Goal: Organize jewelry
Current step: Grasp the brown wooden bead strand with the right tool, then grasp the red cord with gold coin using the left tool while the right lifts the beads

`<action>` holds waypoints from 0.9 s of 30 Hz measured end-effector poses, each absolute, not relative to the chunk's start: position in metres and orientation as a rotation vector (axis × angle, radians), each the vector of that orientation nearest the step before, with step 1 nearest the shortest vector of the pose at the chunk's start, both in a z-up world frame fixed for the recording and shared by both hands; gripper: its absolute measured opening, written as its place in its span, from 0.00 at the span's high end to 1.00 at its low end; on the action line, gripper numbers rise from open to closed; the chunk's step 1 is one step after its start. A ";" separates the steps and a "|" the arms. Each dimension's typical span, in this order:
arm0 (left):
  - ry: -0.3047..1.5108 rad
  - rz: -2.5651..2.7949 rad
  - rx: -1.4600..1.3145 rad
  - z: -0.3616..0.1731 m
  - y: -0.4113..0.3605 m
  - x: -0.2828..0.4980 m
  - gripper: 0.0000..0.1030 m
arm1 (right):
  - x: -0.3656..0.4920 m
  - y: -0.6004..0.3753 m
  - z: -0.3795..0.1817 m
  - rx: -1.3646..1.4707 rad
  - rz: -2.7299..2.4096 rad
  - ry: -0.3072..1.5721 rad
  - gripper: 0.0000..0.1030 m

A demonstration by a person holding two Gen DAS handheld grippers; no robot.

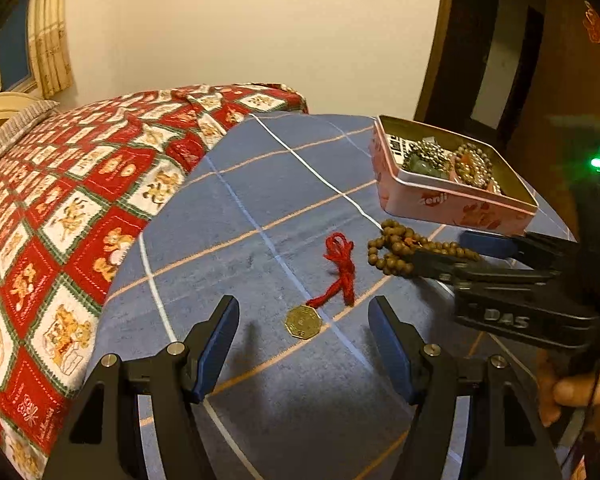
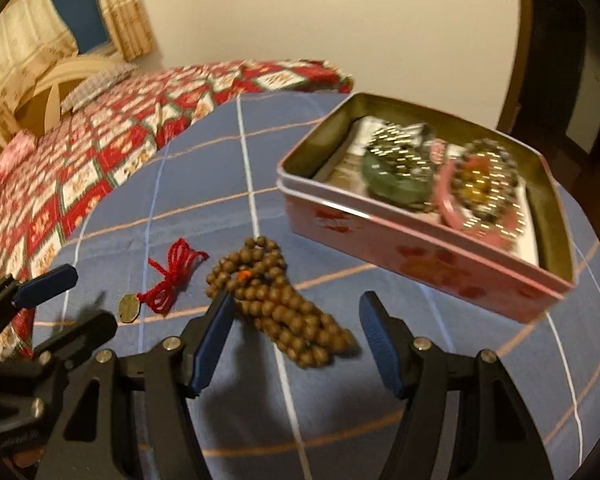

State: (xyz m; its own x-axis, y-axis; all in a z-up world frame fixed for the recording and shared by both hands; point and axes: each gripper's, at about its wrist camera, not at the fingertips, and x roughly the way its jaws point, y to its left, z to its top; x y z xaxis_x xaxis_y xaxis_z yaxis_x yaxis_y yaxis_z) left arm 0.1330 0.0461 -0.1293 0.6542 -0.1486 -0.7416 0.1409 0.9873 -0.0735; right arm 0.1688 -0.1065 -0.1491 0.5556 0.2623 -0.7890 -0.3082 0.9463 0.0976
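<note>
Two grippers: both hand-held, black, with blue finger pads, angled down over a blue bedcover crossed by white and orange lines.
Left gripper: jaws spread apart, nothing between the pads, gripping nothing.
Ahead of the left gripper: a small brass-coloured octagonal medallion lies flat on the cover, just in front of the gap between the fingers; a knotted red cord runs from it away from the gripper.
Right gripper: jaws spread apart, gripping nothing; in its own blurred view a heaped strand of round brown wooden beads lies on the cover in and just beyond the gap, nearer the left finger. From the left view this gripper's tips reach the near end of the beads; whether a pad touches them I cannot tell.
Beyond the right gripper: an open pink rectangular metal tin with red flower prints sits on the cover, farther off and to the right of the wooden beads.
Inside the tin: a green stone ring piece, shiny metallic bead strands and a pink bangle, lying on white card.
Hand: part of a hand grips the right gripper's handle, at the left view's right edge.
Left of both grippers: a red, white and green patchwork quilt covers the rest of the bed.
</note>
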 end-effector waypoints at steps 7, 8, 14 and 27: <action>0.872 -0.220 0.005 -0.134 0.038 0.147 0.34 | 0.169 -0.100 -0.153 -0.114 0.375 0.920 0.69; 0.871 -0.222 0.005 -0.134 0.037 0.149 0.34 | 0.170 -0.101 -0.152 -0.108 0.381 0.925 0.69; 0.888 -0.225 0.035 -0.140 0.022 0.166 0.45 | 0.164 -0.126 -0.149 0.007 0.344 0.934 0.70; 0.928 -0.236 -0.036 -0.149 0.023 0.175 0.97 | 0.128 -0.162 -0.113 0.132 0.227 0.818 0.70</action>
State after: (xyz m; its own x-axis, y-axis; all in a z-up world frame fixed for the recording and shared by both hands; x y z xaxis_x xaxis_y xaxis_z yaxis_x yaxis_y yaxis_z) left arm 0.1748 0.0230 -0.1489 0.5757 -0.2172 -0.7883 0.1865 0.9735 -0.1320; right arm 0.1279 -0.1621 -0.1125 0.6609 0.2511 -0.7072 -0.1496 0.9675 0.2038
